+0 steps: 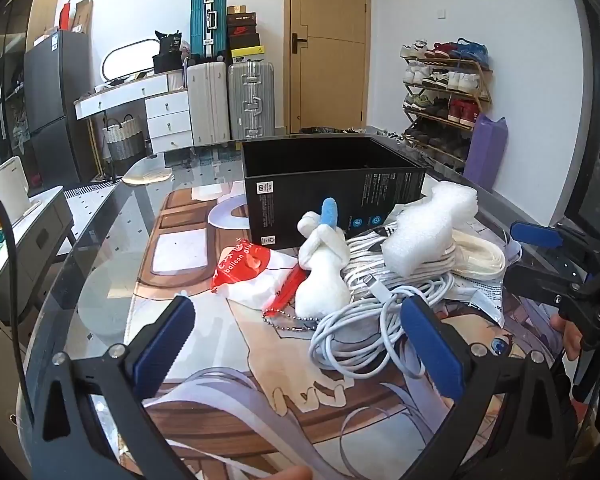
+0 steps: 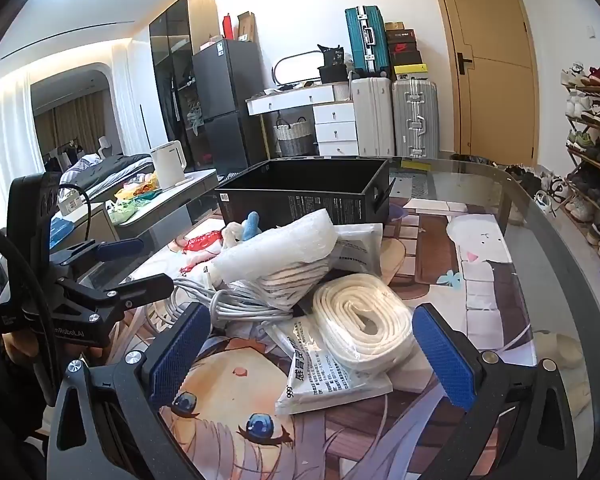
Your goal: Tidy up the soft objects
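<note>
A heap of soft things lies on the glass table [image 1: 100, 248] in front of an open black box [image 1: 328, 176] [image 2: 304, 192]. The heap holds a white plush toy [image 1: 324, 268] [image 2: 244, 228] with a blue part, a red and white balloon bag [image 1: 252, 276], tangled white cables [image 1: 364, 312], a white foam piece [image 1: 424, 228] [image 2: 284, 248] and a bagged coil of white strap [image 2: 360, 320] [image 1: 480, 256]. My left gripper [image 1: 298, 304] [image 2: 156, 262] stands open just short of the plush and cables. My right gripper [image 2: 310, 312] [image 1: 520, 252] is open around the strap coil's near end, holding nothing.
A printed white packet [image 2: 324, 372] lies under the strap coil. An anime picture mat covers the tabletop. A side cabinet with a white kettle [image 2: 168, 164] stands to the left. Suitcases [image 1: 228, 100], a door and a shoe rack [image 1: 444, 96] line the far wall.
</note>
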